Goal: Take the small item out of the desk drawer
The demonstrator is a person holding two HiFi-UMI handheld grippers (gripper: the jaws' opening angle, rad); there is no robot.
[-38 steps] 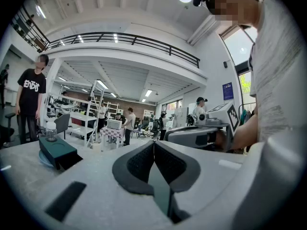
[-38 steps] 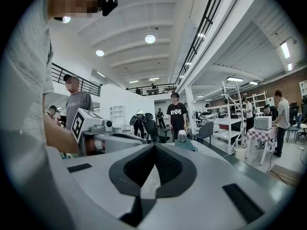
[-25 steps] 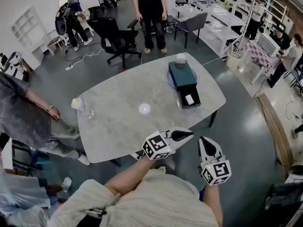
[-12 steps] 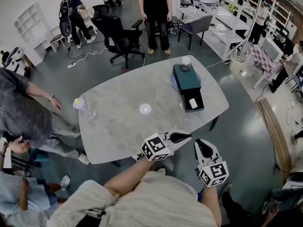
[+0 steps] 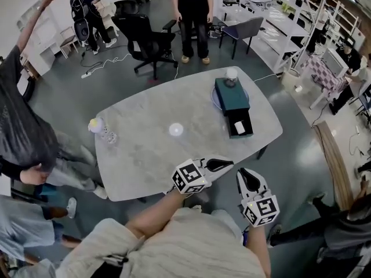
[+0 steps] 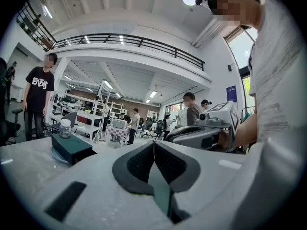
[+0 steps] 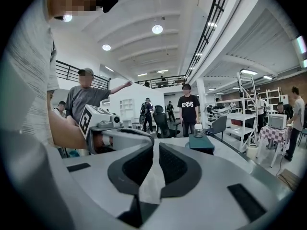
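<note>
A dark teal drawer box [image 5: 231, 96] stands on a blue plate at the table's far right, with a small jar [image 5: 231, 74] on top. Its drawer [image 5: 240, 123] is pulled out toward me, and a small white item [image 5: 240, 127] lies in it. Both grippers hover near the table's front edge, well short of the drawer. My left gripper [image 5: 228, 164] is shut and empty, its pads meeting [image 6: 154, 143]. My right gripper [image 5: 244, 173] is also shut with nothing held [image 7: 156, 145]. The box shows in the left gripper view [image 6: 72, 147] and in the right gripper view [image 7: 201, 143].
The grey marble table [image 5: 145, 155] carries a small white round object [image 5: 175, 130] at its middle and a clear bottle [image 5: 99, 128] at the left edge. People stand at the left and behind the table. A black office chair [image 5: 142, 36] is beyond it.
Both grippers stay shut and have barely shifted near the table's front edge. The person at the left has raised an arm. The drawer stays open with the item in it.
</note>
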